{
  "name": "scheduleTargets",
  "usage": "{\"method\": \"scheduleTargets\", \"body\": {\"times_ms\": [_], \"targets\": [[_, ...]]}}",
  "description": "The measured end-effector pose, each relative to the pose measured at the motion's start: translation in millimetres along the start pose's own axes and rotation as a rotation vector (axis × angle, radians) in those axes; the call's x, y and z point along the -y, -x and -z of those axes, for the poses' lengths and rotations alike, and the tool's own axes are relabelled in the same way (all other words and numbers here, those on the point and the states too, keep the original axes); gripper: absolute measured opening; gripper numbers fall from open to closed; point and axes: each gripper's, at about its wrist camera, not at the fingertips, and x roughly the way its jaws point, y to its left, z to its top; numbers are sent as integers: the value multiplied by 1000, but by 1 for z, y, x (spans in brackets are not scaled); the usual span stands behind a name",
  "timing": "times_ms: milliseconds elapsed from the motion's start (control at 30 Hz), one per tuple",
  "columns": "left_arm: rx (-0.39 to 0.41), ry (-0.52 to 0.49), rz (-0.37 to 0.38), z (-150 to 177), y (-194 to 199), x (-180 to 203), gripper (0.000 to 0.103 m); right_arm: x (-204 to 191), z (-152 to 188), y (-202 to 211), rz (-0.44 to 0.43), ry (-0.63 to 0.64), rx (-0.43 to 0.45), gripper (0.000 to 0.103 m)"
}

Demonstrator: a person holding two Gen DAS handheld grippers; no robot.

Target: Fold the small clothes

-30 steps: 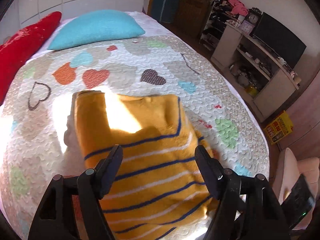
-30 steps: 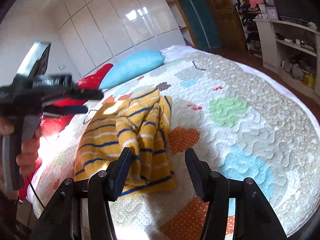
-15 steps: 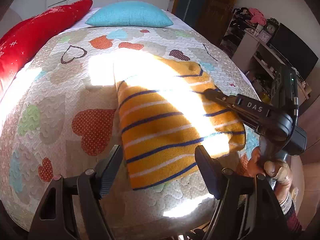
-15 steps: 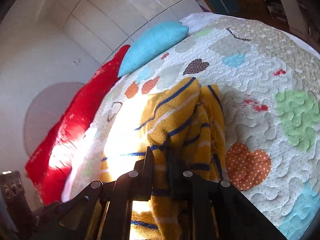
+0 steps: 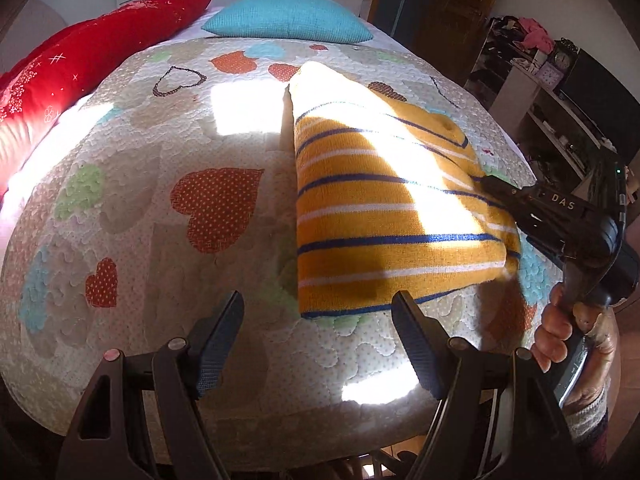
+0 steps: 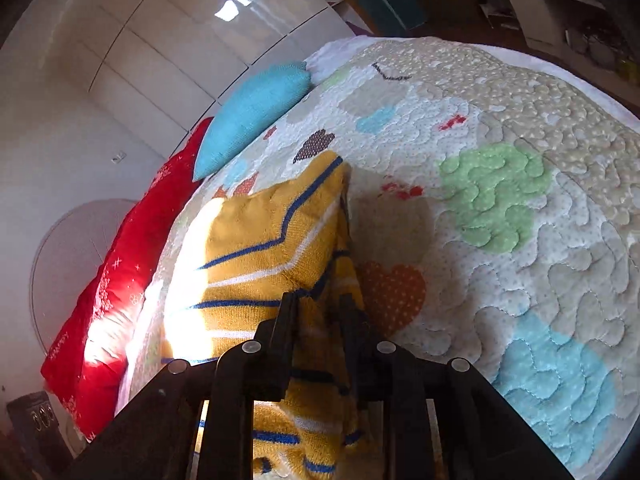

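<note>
Covering nearly the whole left wrist view, a quilted bedspread with coloured heart patches carries everything else. At upper left of that frame lies a long red cushion, with a turquoise knitted pillow at top centre. Right of centre on the quilt rests the folded mustard-yellow knitted sweater with blue and white stripes. Its right edge sits between the right gripper fingers, whose jaws are opening yet touch the knit. At bottom, the left gripper stands wide, holding nothing.
</note>
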Motion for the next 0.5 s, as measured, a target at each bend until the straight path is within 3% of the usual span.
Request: {"method": "scheduleTargets", "body": {"times_ms": [100,167,300,367,433,500], "targets": [[17,17,-9,1,6,-5,75,-23,-2,31,39,73,112,26],[33,34,-13,1,11,-6,75,-42,-4,37,12,131,122,26],[95,33,-44,2,28,-3,75,-69,-8,10,-50,209,40,26],[142,15,-73,3,40,1,75,-64,-11,-20,-17,199,-25,26],[197,-8,-105,5,53,4,80,-50,-12,-43,69,173,-77,24],[274,-26,-150,7,67,5,89,-42,-10,-34,66,130,-36,25]]}}
